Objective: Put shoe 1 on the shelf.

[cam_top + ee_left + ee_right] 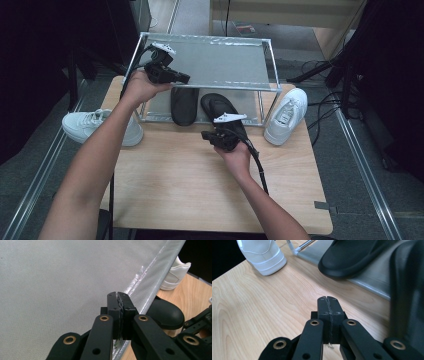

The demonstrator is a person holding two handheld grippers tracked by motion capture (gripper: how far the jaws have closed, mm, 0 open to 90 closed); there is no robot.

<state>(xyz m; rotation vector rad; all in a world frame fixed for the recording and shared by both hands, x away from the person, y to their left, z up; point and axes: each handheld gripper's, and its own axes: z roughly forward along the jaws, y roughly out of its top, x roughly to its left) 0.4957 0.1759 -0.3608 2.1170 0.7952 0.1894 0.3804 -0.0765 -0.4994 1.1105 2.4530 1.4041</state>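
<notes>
A metal-framed shoe rack (272,89) with grey fabric shelves stands at the back of the wooden table (180,175). Two black slippers lie on its lower shelf, one on the left (184,106) and one on the right (215,104). My left gripper (185,78) is shut and empty, held over the top shelf's left front corner. In the left gripper view its fingertips (117,297) hover above the grey fabric (55,285) near the front rail. My right gripper (205,135) is shut and empty, low over the table just in front of the right slipper (407,290), pointing left.
One white sneaker (82,125) lies at the table's left edge, and another white sneaker (286,116) stands right of the rack. The left slipper (352,257) and the left sneaker (262,255) lie ahead of the right gripper (329,300). A cable (257,165) trails over the table.
</notes>
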